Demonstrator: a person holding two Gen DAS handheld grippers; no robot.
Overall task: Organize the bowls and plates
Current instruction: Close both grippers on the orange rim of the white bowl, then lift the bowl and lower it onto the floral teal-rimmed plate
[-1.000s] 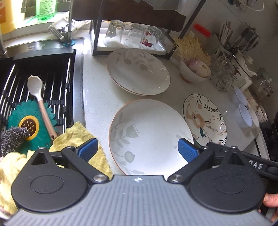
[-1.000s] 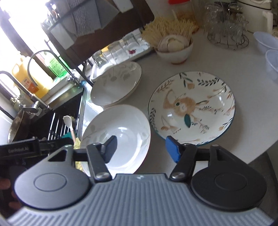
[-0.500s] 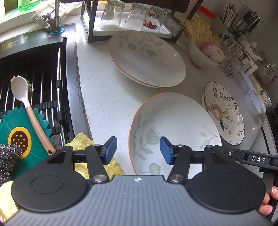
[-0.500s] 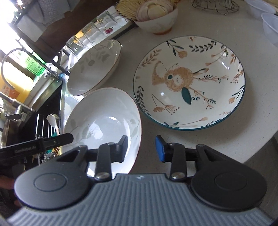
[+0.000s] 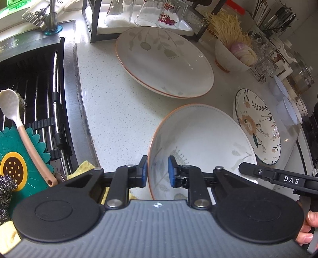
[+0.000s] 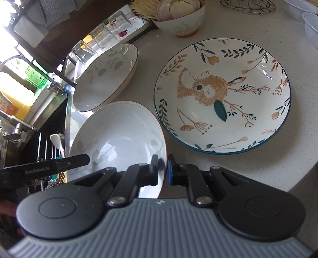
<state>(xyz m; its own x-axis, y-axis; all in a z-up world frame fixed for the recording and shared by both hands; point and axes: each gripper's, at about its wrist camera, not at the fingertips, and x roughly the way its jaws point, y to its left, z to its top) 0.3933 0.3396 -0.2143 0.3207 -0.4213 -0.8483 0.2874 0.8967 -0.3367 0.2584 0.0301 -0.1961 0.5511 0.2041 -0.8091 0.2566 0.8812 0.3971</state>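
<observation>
A white plate with an orange rim [image 5: 202, 142] [image 6: 119, 137] lies nearest on the counter. My left gripper [image 5: 157, 170] straddles its left rim. Its jaws are closing; the outer pad is at the rim and a small gap shows beside the inner pad. My right gripper [image 6: 163, 168] is shut on the same plate's right rim. A matching white plate [image 5: 165, 61] [image 6: 105, 79] sits behind it. A rabbit-patterned plate [image 5: 256, 127] [image 6: 222, 95] lies to the right.
The sink [image 5: 35, 95] at left holds a rack, a long-handled brush [image 5: 21, 129] and a yellow cloth [image 5: 85, 168]. Upturned glasses [image 5: 147, 12] stand on a tray at the back. A bowl of onion [image 5: 236, 55] and clear plastic bowls [image 5: 286, 103] stand at the right.
Both grippers sank toward the near white plate and their jaws narrowed from wide open onto its opposite rims. The plates have not moved.
</observation>
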